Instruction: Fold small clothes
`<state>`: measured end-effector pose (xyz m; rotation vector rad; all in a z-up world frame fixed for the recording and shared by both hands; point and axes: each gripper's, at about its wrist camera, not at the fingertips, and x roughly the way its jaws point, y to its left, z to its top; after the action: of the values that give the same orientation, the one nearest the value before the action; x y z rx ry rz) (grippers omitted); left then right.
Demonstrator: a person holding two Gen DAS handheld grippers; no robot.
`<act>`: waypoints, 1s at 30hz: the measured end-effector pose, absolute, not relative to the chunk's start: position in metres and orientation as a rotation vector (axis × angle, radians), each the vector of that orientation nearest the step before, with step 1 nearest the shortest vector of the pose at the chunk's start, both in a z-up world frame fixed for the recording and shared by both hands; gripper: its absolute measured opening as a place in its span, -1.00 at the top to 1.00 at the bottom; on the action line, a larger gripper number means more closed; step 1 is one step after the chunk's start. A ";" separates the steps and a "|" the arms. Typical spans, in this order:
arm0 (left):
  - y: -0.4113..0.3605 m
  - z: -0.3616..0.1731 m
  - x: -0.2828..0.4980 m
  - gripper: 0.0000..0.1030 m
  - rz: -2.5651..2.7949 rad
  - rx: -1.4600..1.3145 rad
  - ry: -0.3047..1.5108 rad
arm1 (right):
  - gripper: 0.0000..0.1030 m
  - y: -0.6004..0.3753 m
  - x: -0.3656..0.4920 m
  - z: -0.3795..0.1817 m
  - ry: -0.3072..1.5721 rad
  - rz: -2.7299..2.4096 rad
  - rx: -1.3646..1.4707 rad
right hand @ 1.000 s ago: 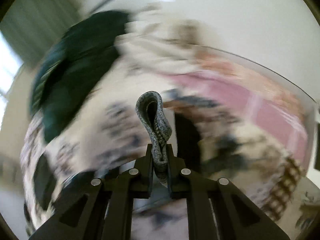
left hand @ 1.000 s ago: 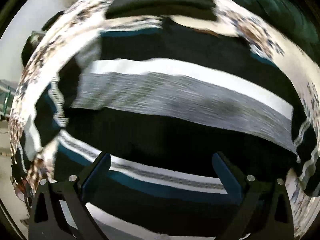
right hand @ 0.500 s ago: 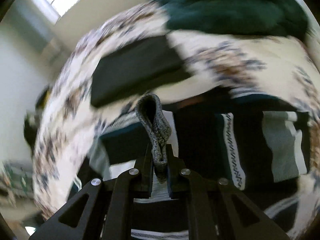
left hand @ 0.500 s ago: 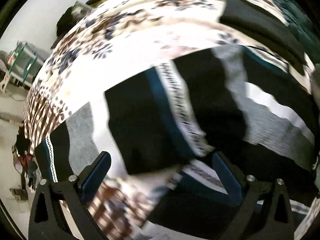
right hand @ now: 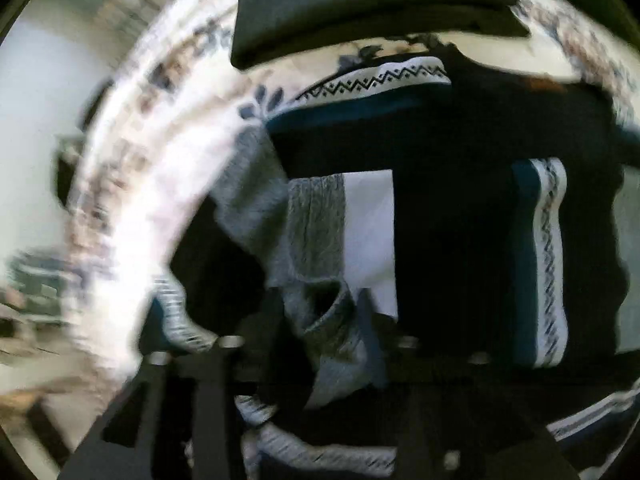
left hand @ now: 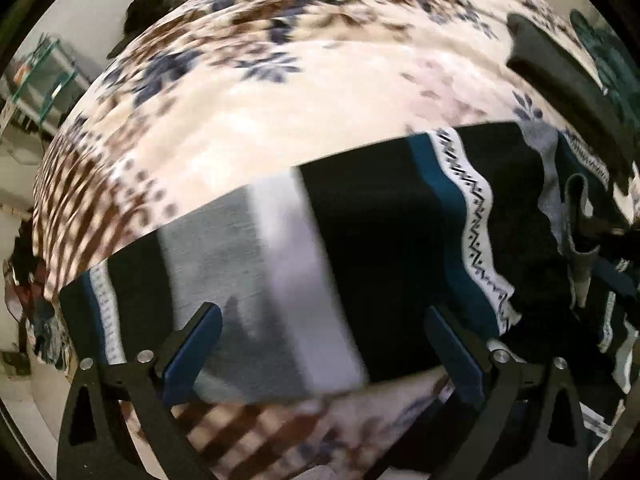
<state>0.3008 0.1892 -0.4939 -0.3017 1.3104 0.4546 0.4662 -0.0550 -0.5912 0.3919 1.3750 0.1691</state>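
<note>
A striped sweater (left hand: 380, 240), black with grey, white and teal bands and a zigzag trim, lies on a floral bedspread (left hand: 280, 92). My left gripper (left hand: 320, 344) is open and empty, just above the sweater's near edge. My right gripper (right hand: 324, 332) has its fingers parted, with a grey fold of the sweater (right hand: 336, 320) lying loose between them over the garment. The sweater fills the right wrist view (right hand: 460, 220). That view is blurred.
A folded dark garment (right hand: 368, 4) lies on the bedspread beyond the sweater; it also shows at the far right of the left wrist view (left hand: 560, 76). A dark green garment (left hand: 612, 52) lies further right. Shelving (left hand: 44, 76) stands off the bed at left.
My right gripper came down onto the sweater and its fingers opened, loosing the grey fold it was clamping. My left gripper swung left along the sweater towards its edge.
</note>
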 end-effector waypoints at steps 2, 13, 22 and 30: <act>0.206 -0.485 0.278 -1.00 0.475 -0.354 1.311 | -0.46 -0.079 0.450 -0.574 1.347 0.110 0.377; 0.323 -0.538 0.147 -0.93 0.737 -1.124 1.236 | -0.52 -0.154 0.394 -0.566 1.378 -0.146 0.173; 0.377 -0.550 0.108 0.60 1.013 -1.361 0.926 | -0.52 -0.145 0.388 -0.589 1.402 -0.201 0.217; 0.362 -0.481 0.143 0.88 0.981 -0.984 0.872 | -0.95 -0.143 0.399 -0.573 1.367 -0.313 0.076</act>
<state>0.1434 0.3617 -0.4811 -0.9839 0.8722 0.9811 0.3993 -0.1432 -0.5728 0.0761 1.3668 -0.3131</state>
